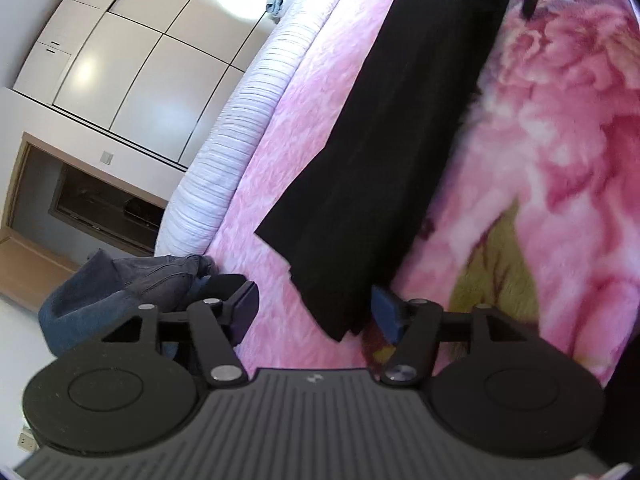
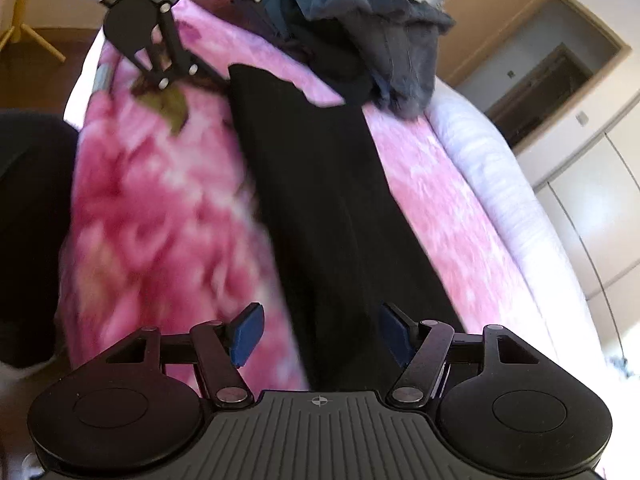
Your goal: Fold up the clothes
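Hovering over the black garment (image 1: 384, 152), the left gripper (image 1: 316, 312) spreads its fingers wide, holding nothing. The right gripper (image 2: 320, 330) does likewise above the pink blanket (image 2: 160, 208).

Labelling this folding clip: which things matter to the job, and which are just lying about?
In the job:
black garment
left gripper, open
right gripper, open
pink floral blanket

Lying about:
grey-blue clothes pile
white striped bedding
wardrobe

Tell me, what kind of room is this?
Most likely a bedroom. A pink flowery blanket covers a bed with a striped white mattress edge, tall white wardrobe doors fill the wall, and a long black garment lies spread out beside a pile of grey clothes.
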A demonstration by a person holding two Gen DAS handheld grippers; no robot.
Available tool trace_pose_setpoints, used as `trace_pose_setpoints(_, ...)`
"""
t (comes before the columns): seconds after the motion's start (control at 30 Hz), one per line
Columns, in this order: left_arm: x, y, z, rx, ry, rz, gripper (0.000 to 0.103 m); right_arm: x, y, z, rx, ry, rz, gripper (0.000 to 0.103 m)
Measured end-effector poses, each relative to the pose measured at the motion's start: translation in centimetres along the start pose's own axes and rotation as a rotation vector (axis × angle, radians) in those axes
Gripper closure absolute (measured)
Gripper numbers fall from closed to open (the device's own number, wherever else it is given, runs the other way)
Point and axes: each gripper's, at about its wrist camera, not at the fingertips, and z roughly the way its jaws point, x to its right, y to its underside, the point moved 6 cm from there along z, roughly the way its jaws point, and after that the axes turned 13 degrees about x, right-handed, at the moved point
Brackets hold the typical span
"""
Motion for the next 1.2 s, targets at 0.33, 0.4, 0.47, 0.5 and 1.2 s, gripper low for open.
trace_pose_setpoints(0.33, -1.8, 0.8, 1.1, -0.051, -0.008, -0.036, 0.044, 4.3, 10.0, -8.1, -0.251, 0.188, 0.14, 0.037)
trace_pose_setpoints(0.4, -2.6, 1.0, 1.3, -0.066, -0.019, -0.063, 0.044, 4.1, 8.8, -8.5, -0.218, 0.178, 0.153, 0.037)
trace_pose_setpoints(0.47, -3.3, 1.1, 1.4, -0.079, -0.03, -0.085, 0.044, 3.2, 5.9, -6.8, -0.161, 0.139, 0.141, 0.037)
trace_pose_setpoints(0.5, -3.6, 1.1, 1.4, -0.081, -0.036, -0.089, 0.044, 2.7, 4.4, -5.9, -0.133, 0.12, 0.136, 0.037)
trace_pose_setpoints(1.2, -7.2, 2.6, -2.1, 0.009, 0.023, -0.277, 0.042, 6.1, -13.0, 11.1, 0.141, -0.141, 0.238, 0.037)
